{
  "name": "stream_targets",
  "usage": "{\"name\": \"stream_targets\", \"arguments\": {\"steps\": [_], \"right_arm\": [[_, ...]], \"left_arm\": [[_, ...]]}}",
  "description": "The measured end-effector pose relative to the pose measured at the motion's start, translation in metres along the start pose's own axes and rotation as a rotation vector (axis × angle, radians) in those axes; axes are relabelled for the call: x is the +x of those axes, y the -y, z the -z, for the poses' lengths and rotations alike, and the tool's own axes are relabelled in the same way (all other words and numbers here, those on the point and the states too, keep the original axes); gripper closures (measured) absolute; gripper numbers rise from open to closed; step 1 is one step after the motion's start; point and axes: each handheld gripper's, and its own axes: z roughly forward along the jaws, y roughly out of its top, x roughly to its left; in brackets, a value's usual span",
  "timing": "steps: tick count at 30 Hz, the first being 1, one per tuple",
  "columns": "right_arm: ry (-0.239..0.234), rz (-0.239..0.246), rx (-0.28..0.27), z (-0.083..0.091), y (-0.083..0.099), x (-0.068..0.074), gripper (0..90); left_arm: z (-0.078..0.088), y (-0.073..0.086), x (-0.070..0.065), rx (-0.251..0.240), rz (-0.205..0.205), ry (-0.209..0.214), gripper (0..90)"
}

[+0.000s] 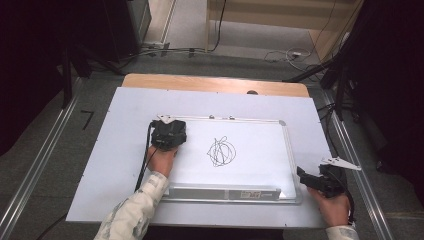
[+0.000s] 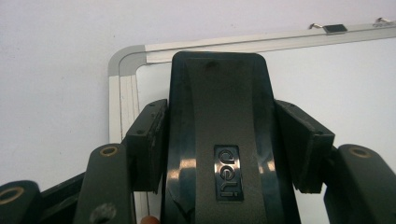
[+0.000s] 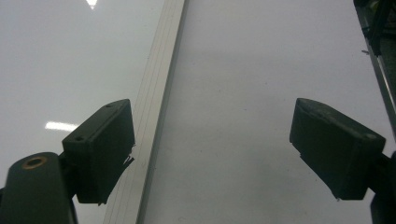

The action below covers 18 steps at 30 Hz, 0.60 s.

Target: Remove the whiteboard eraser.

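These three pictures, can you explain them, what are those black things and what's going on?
A person holds a hand-operated claw in each hand, with a camera on each. The high view looks down on a table covered by a white sheet, where a whiteboard bearing a black scribble lies. The left claw is closed on a black board eraser at the board's top left corner. The right claw is open, holding nothing, over the board's right edge.

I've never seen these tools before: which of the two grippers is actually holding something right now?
The left gripper, at the whiteboard's upper left corner, is clamped on a black eraser. The right gripper, beside the board's right edge, has open, empty jaws.
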Motion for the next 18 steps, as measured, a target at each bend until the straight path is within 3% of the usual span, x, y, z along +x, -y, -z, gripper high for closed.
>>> {"name": "stream_targets", "arguments": {"steps": [4, 18], "right_arm": [[-0.001, -0.001, -0.001, 0.0, 0.0, -0.001, 12.7], [-0.004, 0.003, -0.006, 0.0, -0.001, 0.001, 12.7]], "left_arm": [[0.009, -0.004, -0.002, -0.033, 0.001, 0.015, 40.0], [0.019, -0.005, -0.005, -0.041, 0.011, 0.026, 39.9]]}}
